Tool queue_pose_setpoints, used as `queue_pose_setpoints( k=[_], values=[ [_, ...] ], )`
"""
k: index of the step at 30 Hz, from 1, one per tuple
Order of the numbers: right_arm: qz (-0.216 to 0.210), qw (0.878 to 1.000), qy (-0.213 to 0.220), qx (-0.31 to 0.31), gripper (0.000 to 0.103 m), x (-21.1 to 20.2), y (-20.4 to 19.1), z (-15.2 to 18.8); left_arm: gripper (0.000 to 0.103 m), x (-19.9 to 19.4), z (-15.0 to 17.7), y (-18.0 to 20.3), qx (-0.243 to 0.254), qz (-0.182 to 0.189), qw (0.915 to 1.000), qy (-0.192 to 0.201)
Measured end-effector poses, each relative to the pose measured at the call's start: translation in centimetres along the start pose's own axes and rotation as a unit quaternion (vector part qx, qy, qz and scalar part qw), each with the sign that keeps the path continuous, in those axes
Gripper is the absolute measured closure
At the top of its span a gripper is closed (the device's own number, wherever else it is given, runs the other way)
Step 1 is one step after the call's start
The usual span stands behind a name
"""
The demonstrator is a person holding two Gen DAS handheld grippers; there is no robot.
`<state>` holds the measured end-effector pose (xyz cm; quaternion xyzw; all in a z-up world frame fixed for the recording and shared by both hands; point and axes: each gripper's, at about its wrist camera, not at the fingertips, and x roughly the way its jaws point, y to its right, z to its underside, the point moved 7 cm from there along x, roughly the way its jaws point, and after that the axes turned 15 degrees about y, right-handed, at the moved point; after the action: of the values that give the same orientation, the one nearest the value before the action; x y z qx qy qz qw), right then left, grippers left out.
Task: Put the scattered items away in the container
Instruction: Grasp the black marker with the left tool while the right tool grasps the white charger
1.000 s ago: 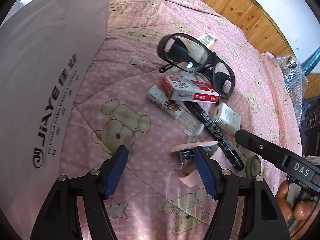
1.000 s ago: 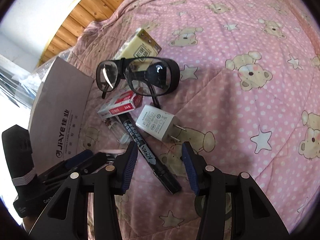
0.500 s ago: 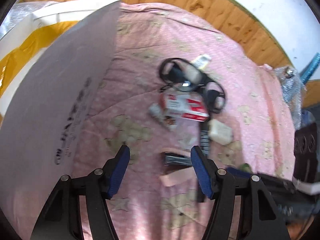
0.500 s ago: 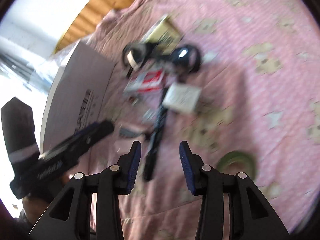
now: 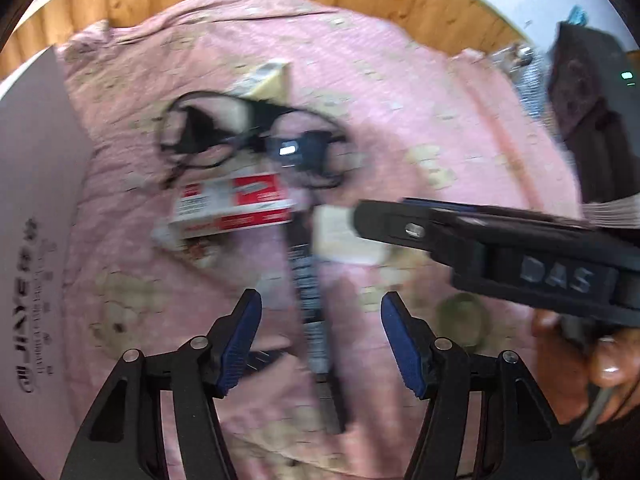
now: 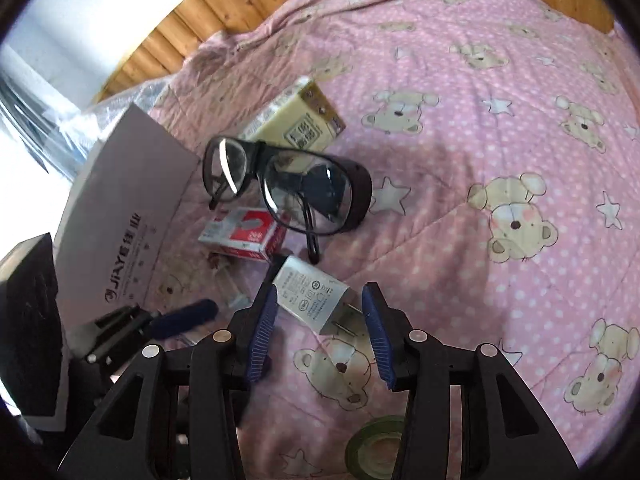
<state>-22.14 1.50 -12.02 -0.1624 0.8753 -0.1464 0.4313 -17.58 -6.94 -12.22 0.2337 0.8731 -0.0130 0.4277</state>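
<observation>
Grey cardboard marks the far left: the container [image 6: 120, 216], a box printed JIAYE, stands on the pink quilt [image 6: 500, 128] beside the clutter and now sits further out to the edge of the left wrist view than a second ago. Just right of it lie the red-and-white staple box [image 6: 244, 234], the black safety glasses [image 6: 280, 188] and, behind them, a yellowish packet [image 6: 296, 120]; none has shifted on the quilt.

Next comes the black marker [image 5: 310, 292], running straight up between the wide-open jaws of the left gripper [image 5: 320, 334], which has swung over from the pink item it framed earlier. It holds nothing.

Further right, the right gripper [image 6: 320, 328] has come forward and down. Its jaws, also wide and empty, now straddle the white charger plug [image 6: 310, 298], whose prongs point toward the right-hand pad; a second ago the marker lay between them instead. A green tape roll [image 6: 376, 446] rests near its base.

So both tools seem newly lined up on separate picks, and the charger looks ready to be closed on, then carried left to the box. Every item is still outside it.
</observation>
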Motion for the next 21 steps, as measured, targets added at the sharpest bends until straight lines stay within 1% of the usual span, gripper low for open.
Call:
queue_pose_setpoints(
  k=[1,3,4,5,6,8,9,10,13,15,16,18,19,20,21],
  values=[
    [0.006,1.000,-0.009,0.009,0.055,0.0,0.5,0.4,0.039,0.1,0.3,-1.2,-0.014,-0.010,0.9998,-0.006],
    [0.002,0.998,-0.003,0.057,0.057,-0.7,1.7,0.6,0.037,-0.4,0.5,-3.9,-0.072,-0.007,0.9974,-0.004],
    [0.016,0.998,0.005,0.068,0.057,-1.3,2.5,0.6,0.040,-0.8,0.5,-5.0,-0.086,-0.018,0.9961,-0.004],
    [0.030,0.997,0.014,0.075,0.057,-1.9,3.3,0.5,0.041,-1.2,0.5,-5.7,-0.088,-0.031,0.9956,-0.005],
    [0.034,0.995,0.022,0.087,0.056,-2.5,4.0,0.5,0.041,-1.5,0.6,-6.2,-0.091,-0.037,0.9951,-0.004],
    [0.031,0.995,0.027,0.090,0.056,-3.2,4.3,0.6,0.041,-2.2,0.7,-6.5,-0.113,-0.031,0.9931,-0.001],
    [0.029,0.995,0.029,0.092,0.055,-3.5,4.4,0.6,0.042,-2.6,0.5,-6.2,-0.118,-0.021,0.9927,0.005],
    [0.025,0.996,0.032,0.083,0.055,-3.7,4.1,0.5,0.042,-2.9,0.2,-5.5,-0.116,-0.008,0.9932,0.013],
    [0.015,0.997,0.044,0.066,0.055,-4.0,3.4,-0.1,0.042,-3.1,-0.8,-2.3,-0.084,0.038,0.9953,0.031],
    [0.012,0.997,0.048,0.062,0.055,-3.9,3.0,-0.4,0.042,-2.5,-0.9,-0.8,-0.056,0.057,0.9965,0.027],
    [0.011,0.997,0.049,0.063,0.055,-3.7,2.9,-0.5,0.042,-1.9,-0.6,-0.4,-0.045,0.055,0.9973,0.017],
    [0.008,0.997,0.048,0.067,0.054,-3.1,2.3,-0.5,0.043,-0.5,0.0,-0.4,-0.030,0.036,0.9989,0.003],
    [0.006,0.997,0.045,0.061,0.054,-3.0,2.2,-0.4,0.048,-0.5,-0.1,-0.4,-0.019,0.026,0.9995,0.006],
    [0.005,0.998,0.042,0.056,0.054,-2.7,1.9,-0.3,0.068,-0.5,-0.1,-0.6,-0.011,0.012,0.9998,0.008],
    [0.003,0.998,0.040,0.049,0.053,-2.5,1.7,-0.3,0.082,-0.6,-0.2,-1.2,-0.014,0.000,0.9999,0.006]
  ],
)
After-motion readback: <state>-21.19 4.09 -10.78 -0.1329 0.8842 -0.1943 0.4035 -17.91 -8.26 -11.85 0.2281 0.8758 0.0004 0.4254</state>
